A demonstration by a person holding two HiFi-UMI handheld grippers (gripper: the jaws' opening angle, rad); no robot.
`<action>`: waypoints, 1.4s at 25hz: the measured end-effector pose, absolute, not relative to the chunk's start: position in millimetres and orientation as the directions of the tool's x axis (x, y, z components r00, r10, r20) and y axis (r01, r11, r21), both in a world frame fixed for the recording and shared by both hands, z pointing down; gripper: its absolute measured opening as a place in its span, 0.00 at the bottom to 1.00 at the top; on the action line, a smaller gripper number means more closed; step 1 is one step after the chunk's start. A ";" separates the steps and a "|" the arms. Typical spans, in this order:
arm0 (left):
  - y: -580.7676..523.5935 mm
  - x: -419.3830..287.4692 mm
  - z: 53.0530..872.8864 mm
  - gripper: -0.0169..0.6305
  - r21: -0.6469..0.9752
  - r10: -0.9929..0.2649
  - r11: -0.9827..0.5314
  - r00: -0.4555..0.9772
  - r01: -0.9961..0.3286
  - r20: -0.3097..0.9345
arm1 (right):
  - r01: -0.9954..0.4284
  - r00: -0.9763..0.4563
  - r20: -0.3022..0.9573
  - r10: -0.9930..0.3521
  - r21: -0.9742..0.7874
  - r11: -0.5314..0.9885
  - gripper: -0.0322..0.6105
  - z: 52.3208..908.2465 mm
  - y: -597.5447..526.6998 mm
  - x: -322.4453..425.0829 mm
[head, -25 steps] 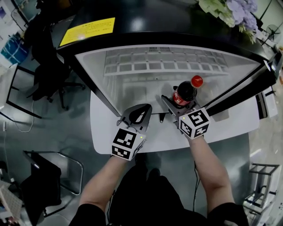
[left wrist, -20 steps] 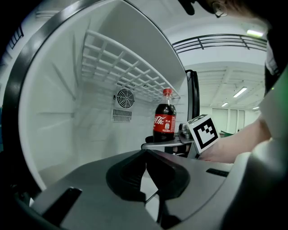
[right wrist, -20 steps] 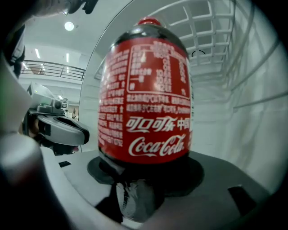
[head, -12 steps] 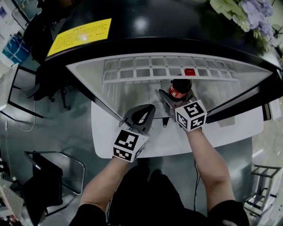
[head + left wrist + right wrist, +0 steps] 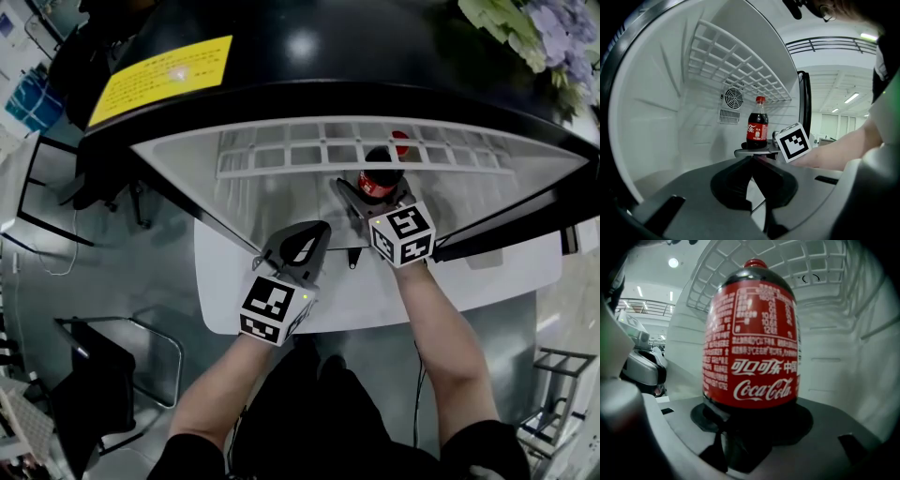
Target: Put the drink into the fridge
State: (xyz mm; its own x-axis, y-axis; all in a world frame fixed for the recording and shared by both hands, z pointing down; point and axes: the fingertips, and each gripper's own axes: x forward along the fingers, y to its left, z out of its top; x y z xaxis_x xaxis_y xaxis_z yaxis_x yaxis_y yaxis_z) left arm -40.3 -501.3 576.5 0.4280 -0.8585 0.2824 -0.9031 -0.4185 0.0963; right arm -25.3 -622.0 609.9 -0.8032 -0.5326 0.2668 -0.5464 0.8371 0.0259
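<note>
The drink is a cola bottle (image 5: 379, 174) with a red label and red cap. It stands upright inside the white fridge (image 5: 244, 197), under the wire shelf (image 5: 309, 155). My right gripper (image 5: 370, 192) reaches into the fridge and is shut on the bottle's lower body. In the right gripper view the bottle (image 5: 752, 348) fills the frame between the jaws (image 5: 750, 413). In the left gripper view the bottle (image 5: 757, 129) shows in front of the back wall's fan vent (image 5: 734, 98). My left gripper (image 5: 314, 230) is shut and empty at the fridge's mouth, left of the right one.
The fridge's black door (image 5: 525, 220) stands open to the right. A yellow label (image 5: 159, 67) lies on the black fridge top. The fridge stands on a white table (image 5: 469, 281). Flowers (image 5: 534, 23) are at the far right, and chairs (image 5: 94, 375) stand on the left.
My right gripper has carried the bottle deeper into the fridge, from the front opening to under the wire shelf. The left gripper has hardly moved.
</note>
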 end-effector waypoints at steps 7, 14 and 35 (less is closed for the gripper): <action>-492.4 -34.5 573.3 0.05 0.114 -0.851 -0.417 0.432 -0.902 0.299 | -0.567 -0.792 0.295 -0.535 -0.031 0.823 0.62 617.1 -618.8 -10.7; -486.9 -28.9 565.4 0.05 0.129 -0.851 -0.408 0.427 -0.904 0.304 | -0.584 -0.782 0.314 -0.538 -0.069 0.809 0.63 612.9 -605.6 3.6; -410.8 15.1 471.4 0.05 0.068 -0.878 -0.381 0.384 -0.922 0.287 | -0.605 -0.789 0.242 -0.565 -0.143 0.783 0.31 504.9 -469.2 92.1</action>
State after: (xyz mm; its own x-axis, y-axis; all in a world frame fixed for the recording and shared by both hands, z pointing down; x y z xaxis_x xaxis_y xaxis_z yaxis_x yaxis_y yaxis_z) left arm 15.1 -410.8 471.4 0.3841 -0.8777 0.2867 -0.9220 -0.3812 0.0684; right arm 92.1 -469.2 504.9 -0.7888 -0.5651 0.2416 -0.6050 0.7832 -0.1435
